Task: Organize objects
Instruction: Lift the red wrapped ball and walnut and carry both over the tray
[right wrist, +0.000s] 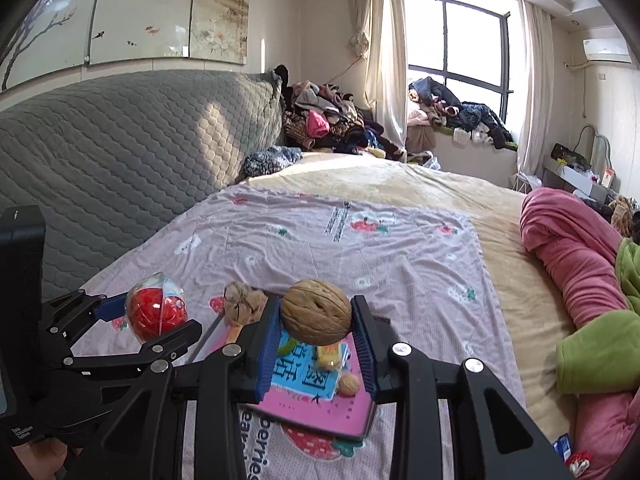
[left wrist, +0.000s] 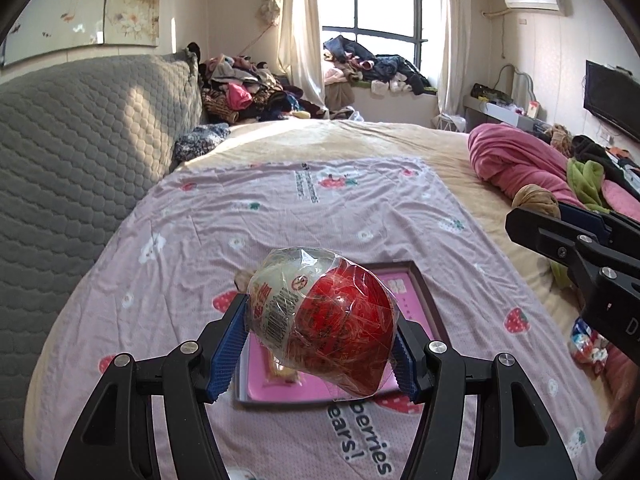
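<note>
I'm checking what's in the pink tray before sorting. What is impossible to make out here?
- Left wrist view: most of the pink tray floor, hidden behind the wrapped red ball.
- Right wrist view: tray contents partly hidden by the walnut and claw fingers.
- Ball's label print: too small.

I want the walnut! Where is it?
In the right wrist view, the walnut sits pinched in the right claw, above the pink tray.
</note>
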`<state>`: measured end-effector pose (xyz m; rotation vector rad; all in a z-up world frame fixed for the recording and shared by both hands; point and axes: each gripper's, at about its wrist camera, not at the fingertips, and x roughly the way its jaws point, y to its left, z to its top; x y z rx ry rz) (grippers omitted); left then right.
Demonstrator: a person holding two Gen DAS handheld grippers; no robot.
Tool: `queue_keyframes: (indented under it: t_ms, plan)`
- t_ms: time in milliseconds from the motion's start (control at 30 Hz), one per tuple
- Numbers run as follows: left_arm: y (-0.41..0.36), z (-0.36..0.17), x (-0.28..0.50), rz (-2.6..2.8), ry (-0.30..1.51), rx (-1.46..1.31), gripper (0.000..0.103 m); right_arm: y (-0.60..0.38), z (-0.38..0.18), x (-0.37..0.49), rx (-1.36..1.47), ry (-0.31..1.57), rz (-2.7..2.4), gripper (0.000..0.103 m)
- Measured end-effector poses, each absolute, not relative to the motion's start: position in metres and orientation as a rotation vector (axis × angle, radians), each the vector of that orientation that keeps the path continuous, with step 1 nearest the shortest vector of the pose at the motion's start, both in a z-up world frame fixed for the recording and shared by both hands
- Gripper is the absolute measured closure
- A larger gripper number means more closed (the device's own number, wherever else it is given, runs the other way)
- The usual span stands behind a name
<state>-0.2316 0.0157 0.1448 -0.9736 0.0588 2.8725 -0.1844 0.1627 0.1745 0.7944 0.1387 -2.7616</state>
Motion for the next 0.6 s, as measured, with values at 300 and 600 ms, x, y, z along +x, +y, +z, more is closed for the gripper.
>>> queue_keyframes:
  t_ms: [300, 600]
  plan:
    - [0.024, 0.155, -0.262, 2.882, 0.069, -0.933, 0.037, 0.161, 0.184, -0.212, 0.758, 0.13, -2.774, 0.068]
    - [0.038, 0.102, -0.295, 2.845, 0.086, -1.019, 0.037, 0.163, 0.139, -0.241, 0.834, 0.097, -2.748, 0.068]
